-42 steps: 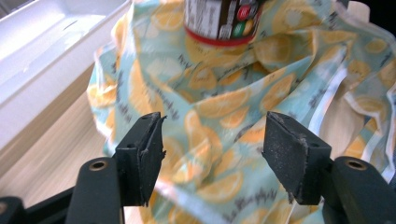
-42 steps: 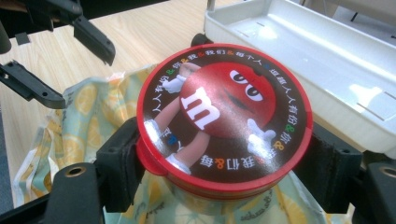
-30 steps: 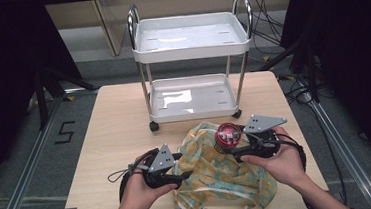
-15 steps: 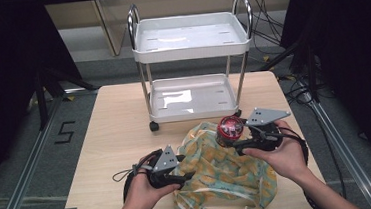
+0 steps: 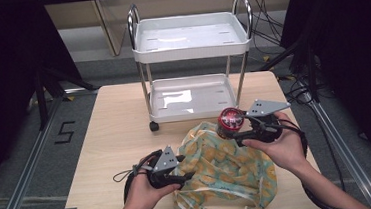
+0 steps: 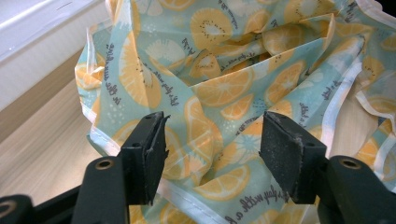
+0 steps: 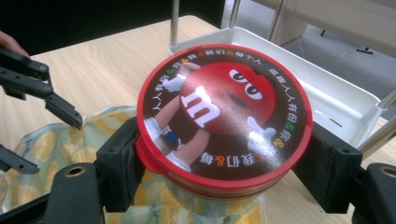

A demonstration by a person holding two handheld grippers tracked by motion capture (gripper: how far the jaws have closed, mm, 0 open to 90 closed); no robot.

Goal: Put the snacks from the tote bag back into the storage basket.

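The right tongs (image 5: 231,131) are clamped on a round tub (image 5: 230,120) with a red lid, both jaws pressed against its sides just under the lid's rim. In the right gripper view that lid (image 7: 224,111) faces up at the camera, a red cartoon candy figure printed on it and a ring of small lettering round the edge. The tub sits in the air above the far right corner of the fruit-print bag (image 5: 224,174), close to the near edge of the white cart's (image 5: 190,59) lower shelf.

The bag lies crumpled on the worktop (image 5: 110,135), spread across its near middle, pale blue with orange slices and a white hem. The left tongs (image 5: 186,173) are at its near left edge, jaws standing wide. In the left gripper view the cloth (image 6: 219,84) bunches up between and beyond the two black pads, and neither pad presses on it. The left hand (image 5: 143,195) wraps the gripper's body, its cable looping out to the left on the wood.

The right hand (image 5: 282,149) comes in from the near right. The cart stands at the far middle of the worktop, both shelves bare.
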